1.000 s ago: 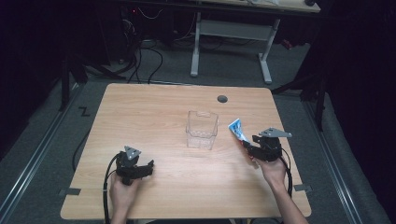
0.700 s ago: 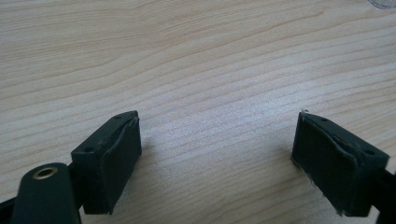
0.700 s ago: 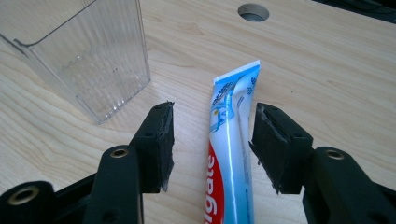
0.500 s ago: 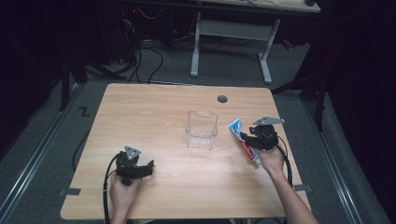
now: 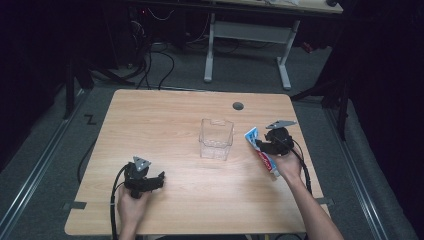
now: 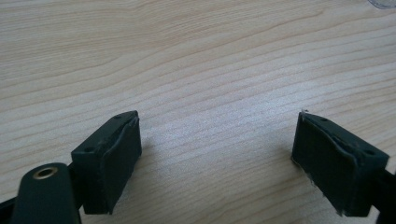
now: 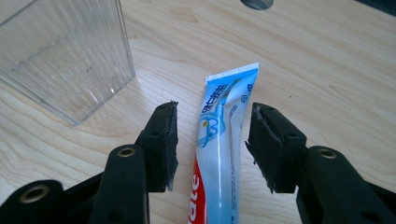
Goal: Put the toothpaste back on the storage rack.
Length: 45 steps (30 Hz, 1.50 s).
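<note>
A blue, white and red toothpaste tube (image 7: 224,140) lies flat on the wooden table (image 5: 165,115), its crimped end pointing away. My right gripper (image 7: 212,116) straddles it. The jaws have just been closing and stand on either side of the tube with a gap at each pad, so it is open. From above, the right gripper (image 5: 262,145) sits over the tube (image 5: 268,164) right of a clear plastic container (image 5: 216,139). My left gripper (image 5: 152,181) rests near the front left, and its jaws (image 6: 219,135) are wide open over bare wood.
The clear container (image 7: 65,56) stands upright just left of the right jaws. A round cable hole (image 5: 238,106) sits near the table's far edge. A metal-legged desk (image 5: 245,40) and cables are on the floor beyond the table.
My right gripper has moved away from the person along the tube, toward its crimped end. The tube and my left gripper have stayed where they were.
</note>
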Tool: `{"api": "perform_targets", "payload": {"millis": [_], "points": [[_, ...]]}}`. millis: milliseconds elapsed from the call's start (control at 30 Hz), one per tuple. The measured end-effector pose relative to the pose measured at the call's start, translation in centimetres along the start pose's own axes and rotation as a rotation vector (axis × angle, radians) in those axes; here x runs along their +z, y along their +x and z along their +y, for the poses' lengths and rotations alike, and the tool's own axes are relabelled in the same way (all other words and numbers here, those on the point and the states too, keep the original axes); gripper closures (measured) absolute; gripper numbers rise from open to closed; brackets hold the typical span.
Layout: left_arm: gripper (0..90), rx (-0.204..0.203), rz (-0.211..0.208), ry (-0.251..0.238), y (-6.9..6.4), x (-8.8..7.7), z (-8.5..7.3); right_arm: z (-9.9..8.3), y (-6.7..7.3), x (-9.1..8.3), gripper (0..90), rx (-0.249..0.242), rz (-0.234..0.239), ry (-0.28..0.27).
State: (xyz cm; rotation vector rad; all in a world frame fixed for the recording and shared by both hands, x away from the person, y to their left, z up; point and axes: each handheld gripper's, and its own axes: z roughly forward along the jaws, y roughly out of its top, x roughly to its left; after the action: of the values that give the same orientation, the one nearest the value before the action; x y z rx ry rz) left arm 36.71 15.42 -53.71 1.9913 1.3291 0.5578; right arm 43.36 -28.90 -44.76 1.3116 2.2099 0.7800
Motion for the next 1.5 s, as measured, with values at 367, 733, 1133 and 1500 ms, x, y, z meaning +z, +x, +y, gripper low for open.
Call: {"api": "perform_targets", "payload": {"millis": [367, 733, 1133, 1500], "points": [[16.0, 0.000, 0.000, 0.000, 0.0, 0.0, 0.0, 0.5, -0.1, 1.9, 48.5, 0.014, 0.007, 0.077], [16.0, 0.000, 0.000, 0.000, 0.0, 0.0, 0.0, 0.6, 0.0, 3.6, 47.6, 0.009, -0.007, 0.146], [16.0, 0.000, 0.000, 0.000, 0.0, 0.0, 0.0, 1.0, 0.6, 5.4, 47.7, -0.008, -0.026, 0.184], [16.0, -0.001, 0.000, 0.000, 0.0, 0.0, 0.0, 0.8, 0.3, 6.4, 47.9, 0.014, -0.030, 0.223]]}}
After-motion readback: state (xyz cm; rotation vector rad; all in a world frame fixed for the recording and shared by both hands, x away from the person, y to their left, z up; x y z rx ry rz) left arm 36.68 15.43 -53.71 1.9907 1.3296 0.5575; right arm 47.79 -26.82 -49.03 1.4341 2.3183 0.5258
